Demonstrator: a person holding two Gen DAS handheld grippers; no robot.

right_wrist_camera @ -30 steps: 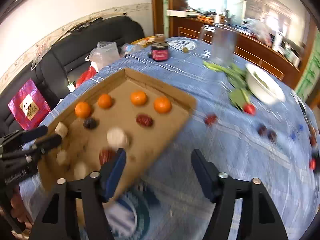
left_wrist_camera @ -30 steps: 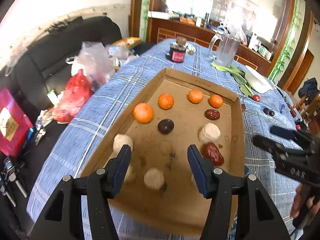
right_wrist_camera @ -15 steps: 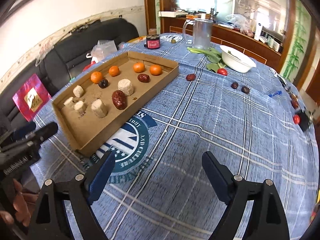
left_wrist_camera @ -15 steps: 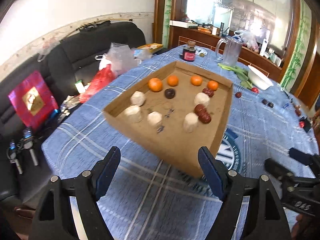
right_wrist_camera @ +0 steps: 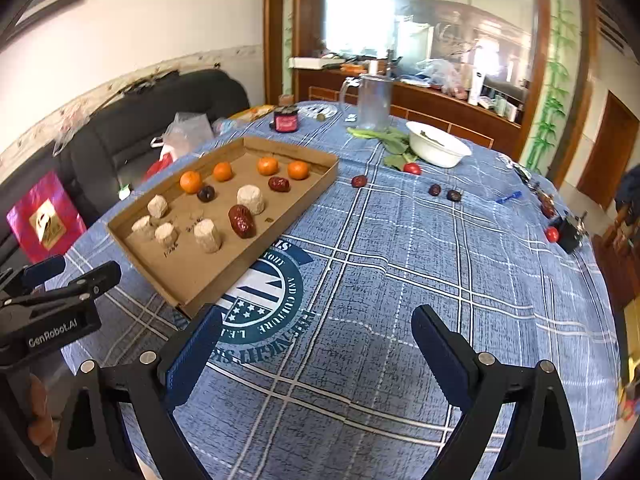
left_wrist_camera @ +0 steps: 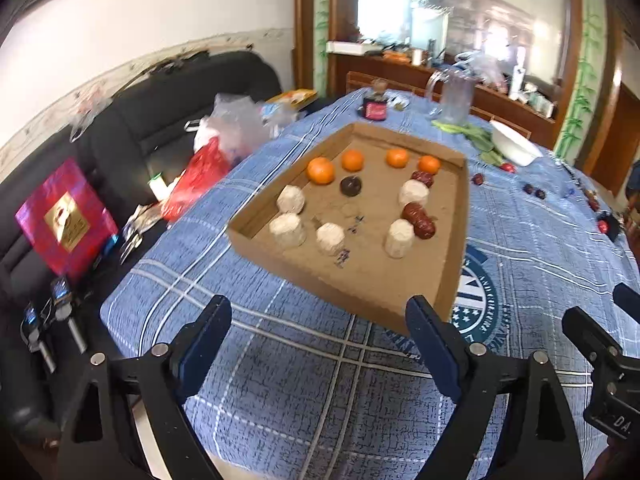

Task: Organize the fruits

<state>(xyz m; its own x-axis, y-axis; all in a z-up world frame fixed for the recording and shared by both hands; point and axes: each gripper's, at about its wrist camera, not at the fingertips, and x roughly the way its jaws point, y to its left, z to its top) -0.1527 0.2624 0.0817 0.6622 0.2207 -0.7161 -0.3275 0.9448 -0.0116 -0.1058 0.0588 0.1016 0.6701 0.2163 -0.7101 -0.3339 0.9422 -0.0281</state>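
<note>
Both sets of fingers are spread wide and grasp nothing — left gripper (left_wrist_camera: 318,340) hovers just short of the cardboard tray (right_wrist_camera: 316,184), right gripper (right_wrist_camera: 316,344) over bare blue cloth on the desk (right_wrist_camera: 400,264). Loose fruit lies well ahead of the right gripper: a red date (right_wrist_camera: 359,181), two dark ones (right_wrist_camera: 444,193), a small tomato (right_wrist_camera: 412,168). These look light, round and apt to roll; the tomato is soft-skinned — best pinched gently across the middle. The dates are wrinkled, likely grippier. The tray holds oranges (right_wrist_camera: 191,181), dates and pale cylinders, identity unclear. Items at the desk's far right edge are too small to name.
</note>
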